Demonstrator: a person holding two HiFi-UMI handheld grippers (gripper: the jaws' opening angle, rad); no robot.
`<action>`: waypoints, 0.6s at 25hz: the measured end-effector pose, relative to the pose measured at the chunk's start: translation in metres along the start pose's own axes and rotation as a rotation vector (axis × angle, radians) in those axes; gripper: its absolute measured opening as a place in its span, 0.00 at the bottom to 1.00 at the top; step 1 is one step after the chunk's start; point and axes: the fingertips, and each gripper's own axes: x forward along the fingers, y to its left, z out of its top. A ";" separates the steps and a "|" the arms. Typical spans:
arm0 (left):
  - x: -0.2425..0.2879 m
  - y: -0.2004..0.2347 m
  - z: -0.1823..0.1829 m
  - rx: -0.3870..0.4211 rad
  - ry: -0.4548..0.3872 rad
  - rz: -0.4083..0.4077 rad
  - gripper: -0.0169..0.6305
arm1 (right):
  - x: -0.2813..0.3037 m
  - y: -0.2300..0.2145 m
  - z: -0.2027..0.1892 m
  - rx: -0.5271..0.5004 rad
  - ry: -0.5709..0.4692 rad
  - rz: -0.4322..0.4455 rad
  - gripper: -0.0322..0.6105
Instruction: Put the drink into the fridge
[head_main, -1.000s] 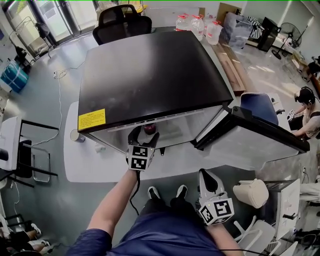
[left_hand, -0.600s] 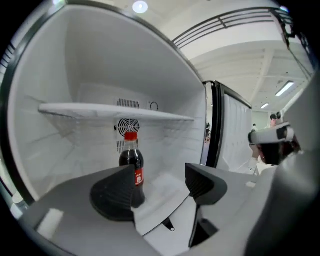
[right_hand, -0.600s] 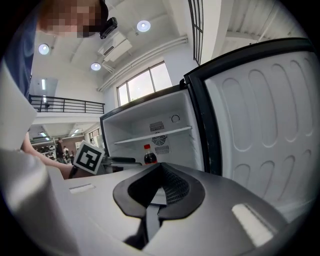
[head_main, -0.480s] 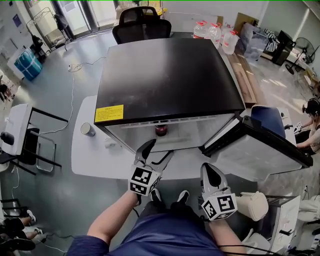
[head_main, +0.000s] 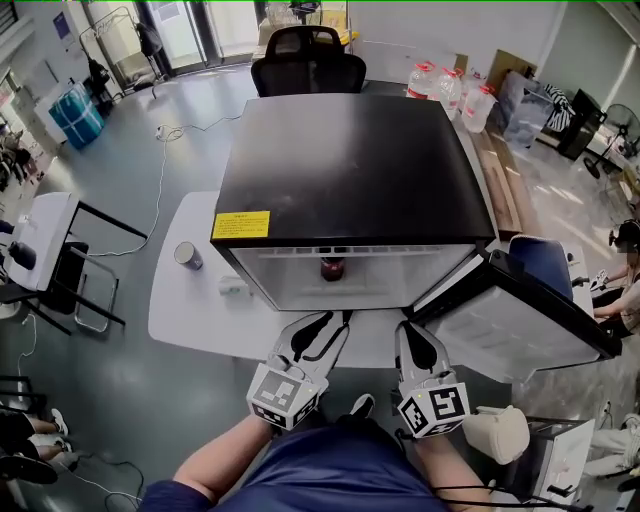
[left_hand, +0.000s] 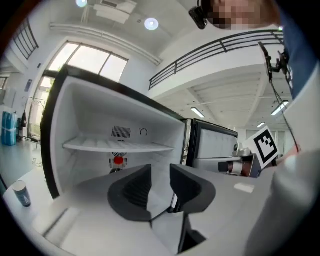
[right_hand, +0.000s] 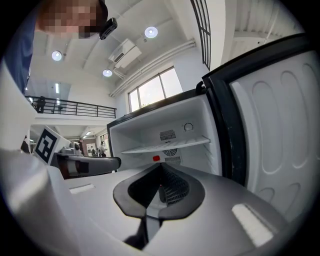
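Left gripper (left_hand: 160, 175) just narrowed, empty; right gripper (right_hand: 161, 173) closed (red-capped drink (head_main: 332, 268) in boxy fridge (head_main: 350, 170)).

Counting now: one fridge (head_main: 350, 170), one drink (head_main: 331, 268) sitting inside it, one table (head_main: 190, 310) carrying one cup (head_main: 186, 255), one office chair (head_main: 308, 62), three water jugs (head_main: 447, 88) standing behind, two grippers showing: left gripper (head_main: 322, 325), right gripper (head_main: 412, 332).
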 end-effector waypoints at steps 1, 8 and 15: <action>-0.004 0.001 0.007 0.002 -0.028 0.016 0.17 | 0.001 0.001 0.002 0.001 -0.008 0.007 0.06; -0.021 0.003 0.026 0.010 -0.091 0.069 0.03 | 0.006 0.014 0.018 -0.026 -0.040 0.059 0.06; -0.033 0.010 0.027 0.041 -0.083 0.136 0.03 | 0.008 0.034 0.039 -0.085 -0.093 0.113 0.06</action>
